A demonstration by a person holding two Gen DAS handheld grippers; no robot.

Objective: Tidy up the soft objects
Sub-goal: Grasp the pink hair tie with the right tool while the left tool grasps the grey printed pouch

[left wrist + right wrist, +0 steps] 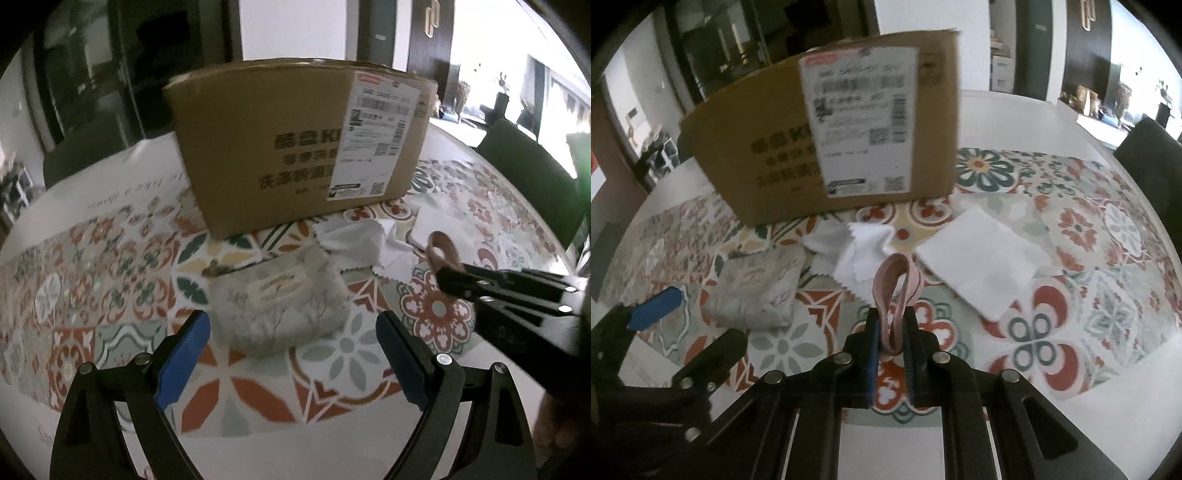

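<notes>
My right gripper (892,325) is shut on a pink elastic band (895,288) and holds it above the patterned tablecloth; the band also shows in the left wrist view (439,251). My left gripper (291,354) is open and empty, its blue pads either side of a grey soft tissue pack (280,306) that lies just ahead of it. The pack also shows in the right wrist view (757,291). A crumpled white cloth (857,254) and a flat white folded cloth (986,258) lie in front of a cardboard box (827,147).
The cardboard box (295,147) stands at the middle back of the table, its top not visible. Dark chairs (532,173) stand at the table's far right and far left. The white table edge (1015,107) runs behind the box.
</notes>
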